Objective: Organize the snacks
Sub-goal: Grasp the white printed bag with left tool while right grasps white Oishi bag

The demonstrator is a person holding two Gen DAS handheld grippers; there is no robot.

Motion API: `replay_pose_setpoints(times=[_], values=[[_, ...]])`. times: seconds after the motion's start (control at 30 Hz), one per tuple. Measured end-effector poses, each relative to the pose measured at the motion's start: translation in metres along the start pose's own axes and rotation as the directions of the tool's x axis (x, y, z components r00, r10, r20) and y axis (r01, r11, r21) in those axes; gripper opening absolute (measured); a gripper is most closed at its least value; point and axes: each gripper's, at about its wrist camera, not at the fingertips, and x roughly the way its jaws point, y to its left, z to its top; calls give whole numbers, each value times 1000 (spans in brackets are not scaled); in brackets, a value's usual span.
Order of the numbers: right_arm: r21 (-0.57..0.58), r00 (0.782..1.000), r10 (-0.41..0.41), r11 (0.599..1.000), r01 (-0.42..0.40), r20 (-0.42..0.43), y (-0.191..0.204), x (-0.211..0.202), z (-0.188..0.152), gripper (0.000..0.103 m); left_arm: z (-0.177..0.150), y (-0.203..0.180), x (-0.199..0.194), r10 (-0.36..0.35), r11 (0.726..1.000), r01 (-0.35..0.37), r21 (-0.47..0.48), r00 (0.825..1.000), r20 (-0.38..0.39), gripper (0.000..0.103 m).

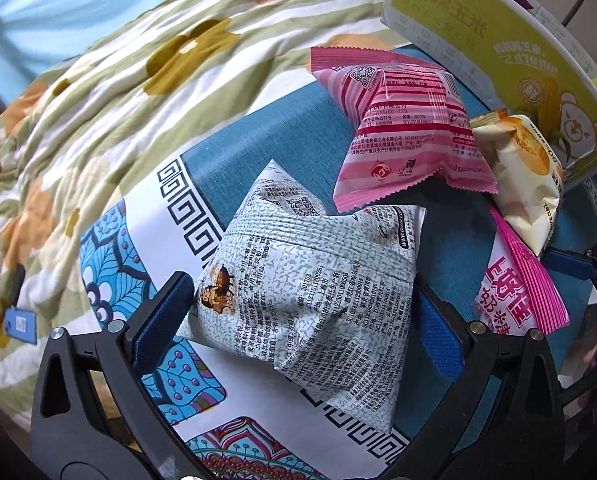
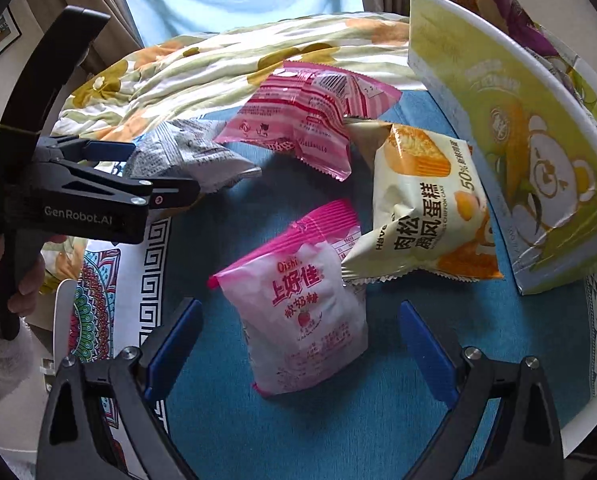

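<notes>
A grey-white printed snack bag (image 1: 310,288) lies between the wide-open fingers of my left gripper (image 1: 302,304); the left pad touches its corner. It also shows in the right wrist view (image 2: 186,156), with the left gripper (image 2: 154,172) around it. A pink-and-white Oishi bag (image 2: 302,312) lies between the open fingers of my right gripper (image 2: 298,340), untouched. Behind lie a pink striped bag (image 2: 306,120) (image 1: 402,128) and a cream chiffon cake bag (image 2: 422,208) (image 1: 526,176). A yellow-green cardboard box (image 2: 510,120) (image 1: 498,52) stands at the right with a purple bag (image 2: 510,12) inside.
The snacks lie on a blue patterned mat (image 2: 338,420) (image 1: 258,148) with a white key-pattern border. A floral quilt (image 1: 118,100) (image 2: 218,64) lies behind and to the left. A small blue tag (image 1: 18,324) sits on the quilt.
</notes>
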Motion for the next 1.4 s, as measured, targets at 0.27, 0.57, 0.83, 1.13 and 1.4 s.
replay_pose_setpoints(times=[0.27,0.57,0.83,1.13,1.4], values=[[18,1000,12,1000,-12,-16,-8,12,2,90,-3,-7,-2,8,999,-9,43,1000,4,85],[3,999,31,1000,-30,-24,-14,10,3,81,-17,-5,-4,-3,1000,3,-4,1000,-13,76],[-6,998,51,999,-51,-25,-6,14,2,63,-34,-1,-15,12,1000,-12,-23,1000,8,71],[-25,999,43,999,-43,8,-8,5,-2,43,-42,1,-29,14,999,-12,-52,999,45,66],[-33,998,60,998,-59,27,0,-6,1,39,-50,0,-54,23,996,-16,-86,996,83,66]])
